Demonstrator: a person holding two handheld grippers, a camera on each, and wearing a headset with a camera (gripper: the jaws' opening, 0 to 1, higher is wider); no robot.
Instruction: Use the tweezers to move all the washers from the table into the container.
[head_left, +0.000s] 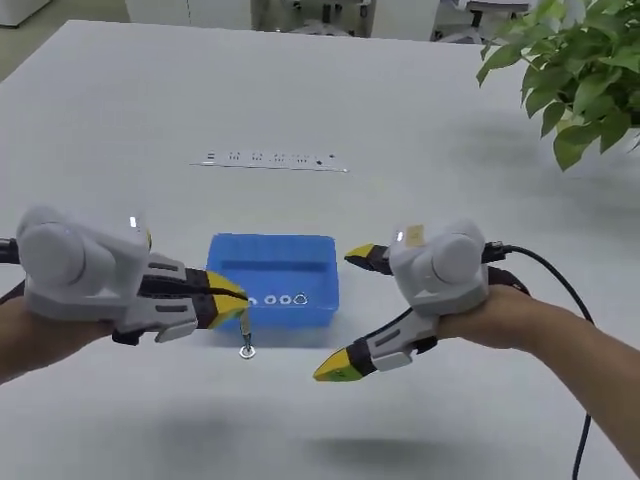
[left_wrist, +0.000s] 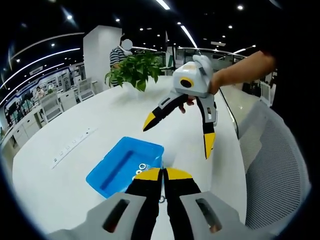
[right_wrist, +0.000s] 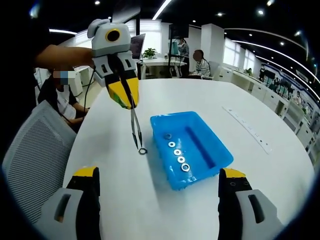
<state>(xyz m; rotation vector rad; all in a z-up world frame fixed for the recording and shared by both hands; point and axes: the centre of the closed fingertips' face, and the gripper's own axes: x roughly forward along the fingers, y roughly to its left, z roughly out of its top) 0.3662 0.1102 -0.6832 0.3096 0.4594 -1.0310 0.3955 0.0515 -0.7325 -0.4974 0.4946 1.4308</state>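
My left gripper (head_left: 232, 297) (left_wrist: 162, 174) is shut on a pair of thin metal tweezers (head_left: 245, 325) (right_wrist: 135, 125) that point down at the table. Their tips meet a single washer (head_left: 247, 350) (right_wrist: 143, 150) that lies just outside the near wall of the blue container (head_left: 272, 240) (left_wrist: 117, 170) (right_wrist: 202, 145). I cannot tell whether the washer is pinched. Several washers (head_left: 285, 299) (right_wrist: 177, 152) lie in a row inside the container. To the right of it my right gripper (head_left: 348, 312) (right_wrist: 159, 174) stands wide open, holding nothing.
A white power strip (head_left: 270, 160) (right_wrist: 250, 130) lies farther back on the white table (head_left: 150, 120). A green plant (head_left: 580, 70) (left_wrist: 135, 70) stands at the far right corner. A mesh chair (right_wrist: 35, 165) is by the table's edge, and people sit in the background.
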